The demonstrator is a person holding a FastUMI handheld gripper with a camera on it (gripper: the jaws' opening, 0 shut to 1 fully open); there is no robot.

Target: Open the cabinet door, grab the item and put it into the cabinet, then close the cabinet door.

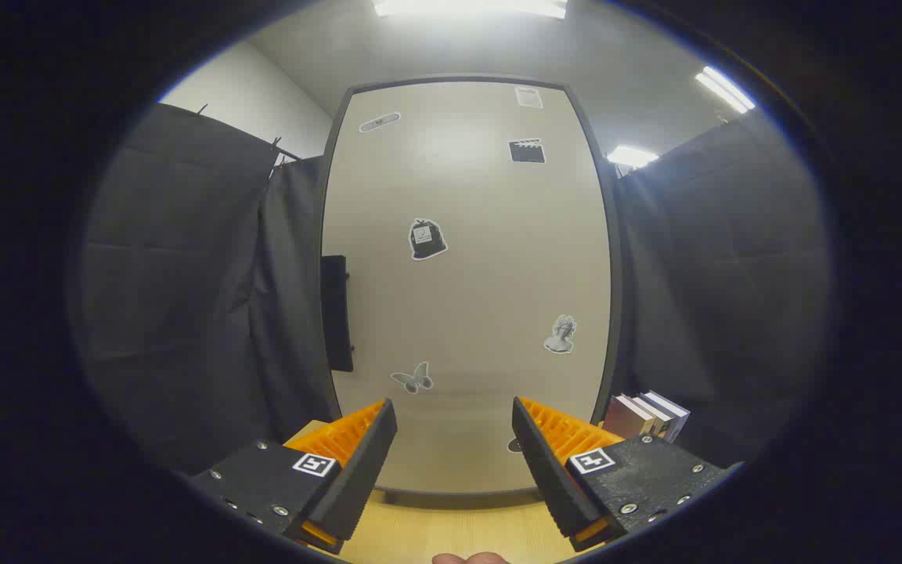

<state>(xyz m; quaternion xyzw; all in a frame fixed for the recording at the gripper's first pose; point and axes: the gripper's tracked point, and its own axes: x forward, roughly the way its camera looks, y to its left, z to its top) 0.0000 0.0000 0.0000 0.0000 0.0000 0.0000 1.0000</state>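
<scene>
A tall beige cabinet (470, 290) stands straight ahead with its door shut, several small stickers on its front. A dark handle (335, 313) runs down its left edge. My gripper (455, 415) hangs open in front of the lower part of the door, with nothing between its fingers. A few books (647, 415) stand upright on the wooden table just right of the cabinet, beyond the right finger.
The cabinet stands on a light wooden table (451, 529). Black cloth walls (185, 298) close in on both sides. A fingertip of a person's hand (470, 558) shows just below the gripper.
</scene>
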